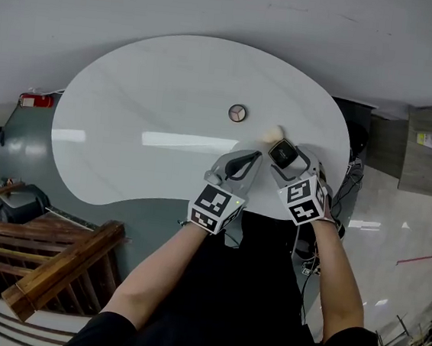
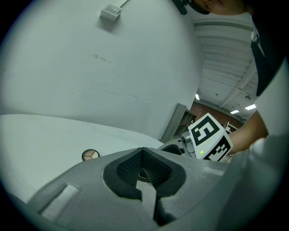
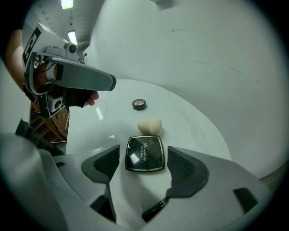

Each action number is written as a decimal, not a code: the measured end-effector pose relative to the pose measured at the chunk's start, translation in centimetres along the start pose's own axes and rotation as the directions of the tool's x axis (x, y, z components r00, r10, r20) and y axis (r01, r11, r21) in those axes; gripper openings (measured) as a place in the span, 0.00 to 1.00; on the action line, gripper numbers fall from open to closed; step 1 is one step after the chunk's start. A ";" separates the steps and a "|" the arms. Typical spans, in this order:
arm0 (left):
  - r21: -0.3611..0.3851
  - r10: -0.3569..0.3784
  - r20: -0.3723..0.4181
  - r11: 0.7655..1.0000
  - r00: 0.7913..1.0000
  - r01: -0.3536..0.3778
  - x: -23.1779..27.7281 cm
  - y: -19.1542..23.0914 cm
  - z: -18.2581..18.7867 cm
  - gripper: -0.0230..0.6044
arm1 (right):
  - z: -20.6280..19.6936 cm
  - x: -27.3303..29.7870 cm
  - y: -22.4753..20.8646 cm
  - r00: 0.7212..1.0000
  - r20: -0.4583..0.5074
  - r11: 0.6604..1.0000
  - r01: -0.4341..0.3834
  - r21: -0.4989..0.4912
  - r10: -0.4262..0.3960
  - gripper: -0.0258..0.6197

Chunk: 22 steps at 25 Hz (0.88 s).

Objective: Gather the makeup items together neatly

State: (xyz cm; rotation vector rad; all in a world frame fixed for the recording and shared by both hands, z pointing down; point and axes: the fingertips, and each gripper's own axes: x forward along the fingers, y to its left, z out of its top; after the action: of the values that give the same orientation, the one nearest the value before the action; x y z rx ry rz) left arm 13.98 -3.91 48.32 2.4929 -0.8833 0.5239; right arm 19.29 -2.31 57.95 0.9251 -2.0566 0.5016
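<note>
A black square compact (image 3: 145, 153) with a gold rim lies flat on the white oval table (image 1: 129, 121), near its right front edge. My right gripper (image 3: 144, 165) stands open around it, one pad on each side, with a gap on both sides. In the head view the compact (image 1: 282, 152) shows just past the right gripper (image 1: 284, 165). A beige sponge (image 3: 149, 126) sits just beyond the compact, and a small round palette (image 3: 139, 104) lies farther out. My left gripper (image 2: 143, 170) is shut with nothing in it, hovering left of the compact (image 1: 253, 160).
The table's curved front edge (image 1: 159, 201) runs just below both grippers. A wooden railing (image 1: 53, 266) stands at the lower left, a red object (image 1: 36, 100) beside the table's left end, and cables (image 1: 349, 182) hang at its right. A small white box (image 2: 110, 12) is mounted on the wall.
</note>
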 end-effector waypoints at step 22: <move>-0.056 0.026 -0.013 0.998 1.000 -0.027 -0.2 1.7 -1.4 0.05 | -0.5 1.5 0.6 0.987 -0.146 0.990 -0.089 -0.112 0.072 0.53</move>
State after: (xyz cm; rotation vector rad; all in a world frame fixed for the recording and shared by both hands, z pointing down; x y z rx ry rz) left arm 12.46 -4.30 49.89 2.4285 -0.9153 0.5156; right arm 18.46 -2.23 59.47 0.7182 -1.9778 0.4694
